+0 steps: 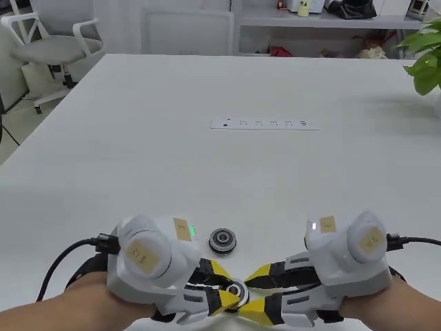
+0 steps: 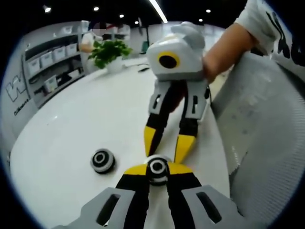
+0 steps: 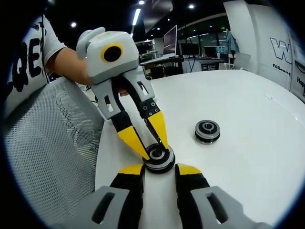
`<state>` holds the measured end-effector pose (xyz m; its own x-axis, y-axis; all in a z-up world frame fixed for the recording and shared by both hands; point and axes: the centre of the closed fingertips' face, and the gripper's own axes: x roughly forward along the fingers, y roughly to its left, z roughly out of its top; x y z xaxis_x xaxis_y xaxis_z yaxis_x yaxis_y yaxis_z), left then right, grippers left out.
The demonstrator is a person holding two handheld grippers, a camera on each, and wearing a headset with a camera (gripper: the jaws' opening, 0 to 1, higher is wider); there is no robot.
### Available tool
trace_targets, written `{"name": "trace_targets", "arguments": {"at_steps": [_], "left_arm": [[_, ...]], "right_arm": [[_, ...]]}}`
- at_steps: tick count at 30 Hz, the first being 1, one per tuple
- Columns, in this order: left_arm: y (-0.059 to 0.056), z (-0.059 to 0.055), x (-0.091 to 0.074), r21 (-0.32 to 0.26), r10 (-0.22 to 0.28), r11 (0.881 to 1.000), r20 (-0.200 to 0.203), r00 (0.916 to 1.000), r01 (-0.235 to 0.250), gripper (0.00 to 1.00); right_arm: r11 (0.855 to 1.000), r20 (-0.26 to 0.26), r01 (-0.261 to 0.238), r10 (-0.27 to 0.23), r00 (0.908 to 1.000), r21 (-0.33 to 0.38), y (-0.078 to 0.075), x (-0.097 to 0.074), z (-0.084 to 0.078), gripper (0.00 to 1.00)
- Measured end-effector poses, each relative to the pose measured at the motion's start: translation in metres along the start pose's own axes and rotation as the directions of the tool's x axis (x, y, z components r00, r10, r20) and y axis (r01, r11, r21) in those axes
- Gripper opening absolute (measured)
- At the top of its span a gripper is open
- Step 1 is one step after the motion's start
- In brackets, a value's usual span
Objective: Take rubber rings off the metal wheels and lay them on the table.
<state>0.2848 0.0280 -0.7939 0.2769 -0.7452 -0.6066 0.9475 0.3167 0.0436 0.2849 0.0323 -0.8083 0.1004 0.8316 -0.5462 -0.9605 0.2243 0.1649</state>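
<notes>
A small metal wheel with a black rubber ring [image 1: 235, 290] sits at the table's near edge, caught between both grippers. My left gripper [image 2: 158, 168] is shut on this wheel [image 2: 157, 170], one yellow tip on each side. From the opposite side, my right gripper [image 3: 159, 169] closes its tips against the rim of the same wheel [image 3: 158, 159]. In the head view the left gripper [image 1: 222, 295] and right gripper [image 1: 252, 295] meet tip to tip at the wheel. A second ringed wheel [image 1: 222, 240] lies flat on the table just beyond them, free of both grippers.
A white power strip [image 1: 265, 124] lies across the middle of the table [image 1: 207, 172]. A green plant [image 1: 427, 58] stands at the far right edge. An office chair [image 1: 55, 41] is at the back left. A mesh chair back [image 3: 47, 157] is close behind the grippers.
</notes>
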Motion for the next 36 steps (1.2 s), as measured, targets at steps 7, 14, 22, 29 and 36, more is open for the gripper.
{"name": "trace_targets", "arguments": {"at_steps": [7,14,22,29,36], "left_arm": [[0.000,0.000,-0.001,-0.001,0.005,1.000,0.005,1.0000,-0.005,0.14],[0.001,0.000,-0.001,-0.008,0.009,1.000,0.006,0.9999,-0.009,0.14],[0.002,-0.001,-0.002,-0.008,0.011,1.000,0.007,0.9999,-0.011,0.14],[0.001,-0.001,-0.001,-0.008,0.011,1.000,0.009,0.9999,-0.010,0.14],[0.001,0.000,-0.001,-0.008,0.013,1.000,0.009,0.9999,-0.013,0.14]], "right_arm": [[1.000,0.006,-0.007,0.007,1.0000,0.022,0.001,-0.001,-0.001,0.19],[1.000,0.001,-0.010,0.010,0.9999,0.013,0.001,-0.005,-0.003,0.12],[1.000,0.000,-0.001,0.001,1.0000,-0.003,0.001,-0.005,-0.002,0.15],[0.999,0.012,0.019,-0.019,0.9998,-0.027,0.002,0.002,0.004,0.27],[0.997,0.012,0.040,-0.039,0.9991,-0.068,0.004,0.007,0.008,0.25]]}}
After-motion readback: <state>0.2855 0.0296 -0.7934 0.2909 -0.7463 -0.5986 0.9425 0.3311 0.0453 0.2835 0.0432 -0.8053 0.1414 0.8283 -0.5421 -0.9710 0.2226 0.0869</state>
